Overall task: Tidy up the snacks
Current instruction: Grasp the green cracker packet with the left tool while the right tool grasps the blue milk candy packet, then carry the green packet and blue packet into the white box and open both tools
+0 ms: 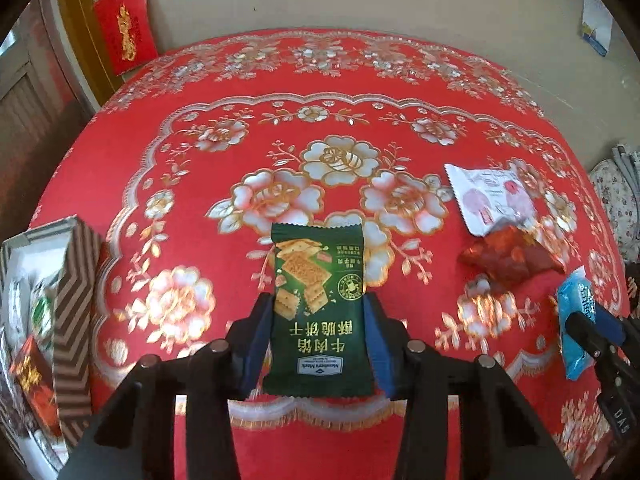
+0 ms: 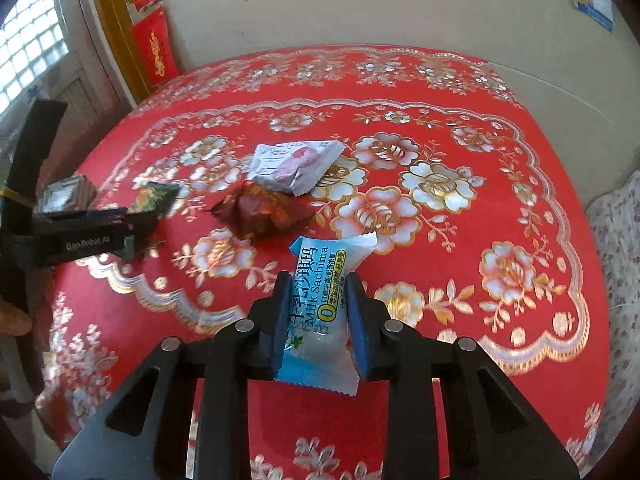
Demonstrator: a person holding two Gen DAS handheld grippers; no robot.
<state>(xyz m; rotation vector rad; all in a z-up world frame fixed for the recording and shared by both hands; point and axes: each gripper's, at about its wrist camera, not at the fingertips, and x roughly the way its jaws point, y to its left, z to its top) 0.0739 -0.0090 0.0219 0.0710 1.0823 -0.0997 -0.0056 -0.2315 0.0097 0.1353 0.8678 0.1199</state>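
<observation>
Round table with a red floral tablecloth [image 1: 208, 128], beige wall behind, red paper hangings [image 1: 126, 26] at the far left by a door frame.

Left gripper [image 1: 318, 310]: jaws narrow, blue pads pressed on both sides of a dark green cracker packet [image 1: 318, 308]. The packet sits upright between the fingers, top edge pointing away from the camera, print upside down.

Right gripper [image 2: 316, 308]: jaws nearly together, clamped on a light blue Milk Sachima packet [image 2: 320, 312]. The packet stands lengthwise between the pads, its crimped top bent to the right just past the fingertips.

Outward from the left gripper: to its left, at the table edge, a box with brown zigzag sides [image 1: 74, 308], wrapped items inside, blurred. To its right and ahead, a red-brown wrapper [image 1: 508, 258] on the cloth, a white-pink packet [image 1: 490, 198] just behind it, touching or overlapping. Further right the other gripper shows with the blue packet.

Outward from the right gripper: ahead and slightly left, the same red-brown wrapper [image 2: 260, 210], the white-pink packet [image 2: 294, 162] just beyond. Far left, the left gripper carries the green packet, the box behind it.
</observation>
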